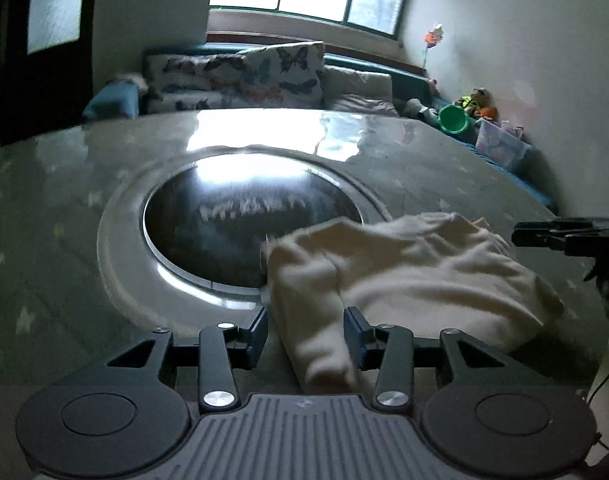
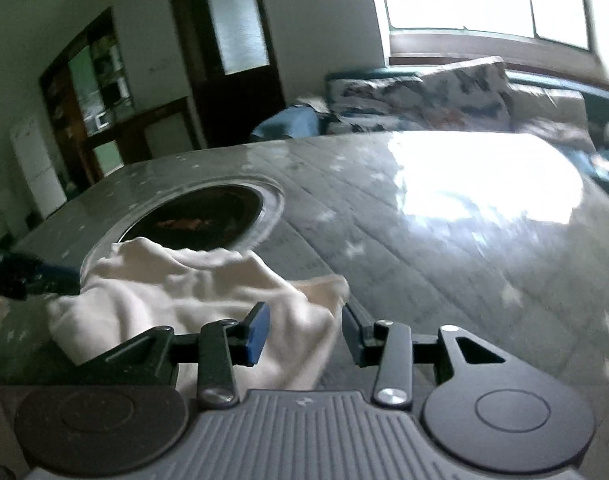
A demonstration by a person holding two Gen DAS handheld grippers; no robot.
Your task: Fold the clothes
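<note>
A cream garment (image 1: pixel 416 272) lies crumpled on the grey star-patterned table (image 1: pixel 64 200), next to a round dark glass inset (image 1: pixel 244 220). One fold runs toward me between the jaws of my left gripper (image 1: pixel 306 336), which is open, its blue pads clear of the cloth. In the right wrist view the same garment (image 2: pixel 176 288) lies at the left. My right gripper (image 2: pixel 304 334) is open over its near right edge, with cloth between the pads but not pinched. Each gripper also shows in the other's view: the right one's fingers (image 1: pixel 544 236) and the left one's fingers (image 2: pixel 24 276).
Behind the table stands a sofa with butterfly cushions (image 1: pixel 240 76) under a bright window. A green bucket (image 1: pixel 454 118), toys and a plastic box (image 1: pixel 500 146) sit at the far right. A dark door (image 2: pixel 232 60) and a white fridge (image 2: pixel 36 168) are at the left.
</note>
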